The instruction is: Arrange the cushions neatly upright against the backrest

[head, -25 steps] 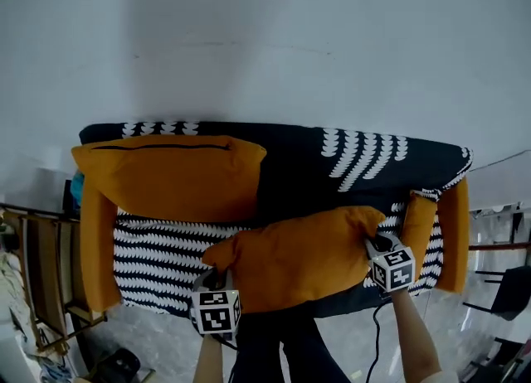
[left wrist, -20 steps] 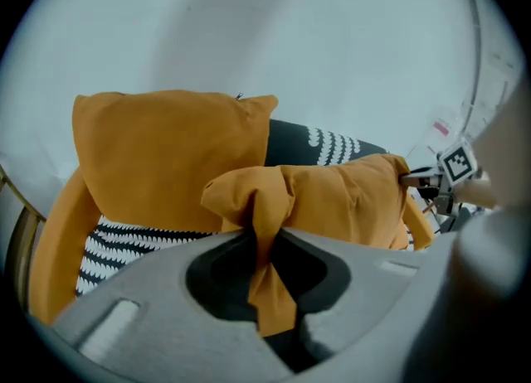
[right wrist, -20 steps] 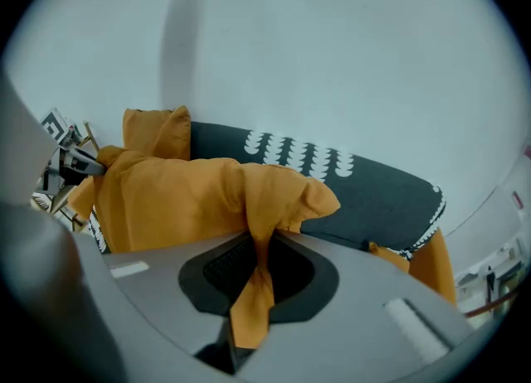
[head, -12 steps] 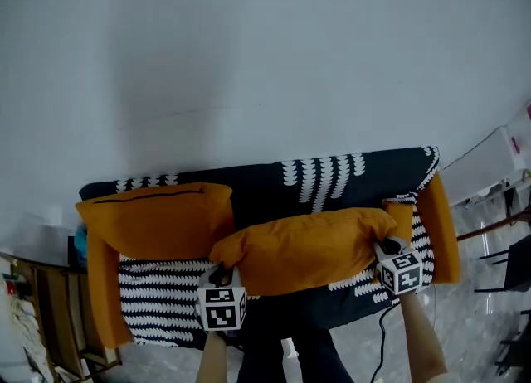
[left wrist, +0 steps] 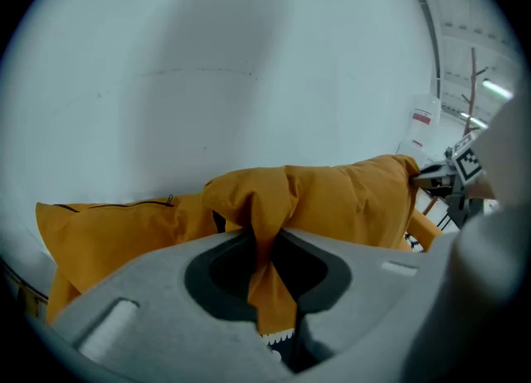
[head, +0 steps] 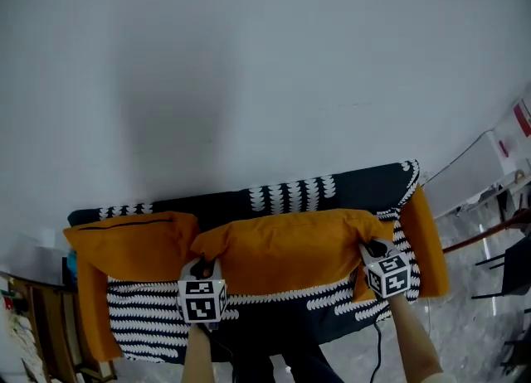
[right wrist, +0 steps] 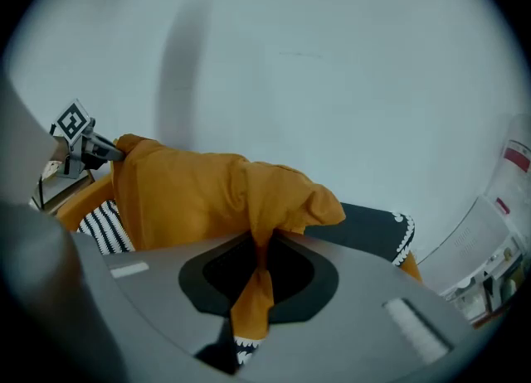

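Note:
An orange cushion [head: 290, 249] hangs between my two grippers above the sofa seat, just in front of the dark backrest [head: 299, 195]. My left gripper [head: 202, 272] is shut on its left corner [left wrist: 264, 232]. My right gripper [head: 372, 250] is shut on its right corner [right wrist: 259, 249]. A second orange cushion [head: 129, 240] stands upright against the backrest at the left, its zip along the top; it also shows in the left gripper view as a cushion [left wrist: 116, 228] beyond the held one.
The sofa has a black-and-white patterned cover [head: 149, 307] and orange armrests at the left [head: 93, 315] and right [head: 427, 244]. A white wall [head: 249, 66] rises behind it. Wooden furniture [head: 33, 323] stands at the left, metal frames [head: 506, 240] at the right.
Both grippers have lifted the held cushion off the seat and carried it back toward the backrest. It now hangs level with the left cushion, beside it.

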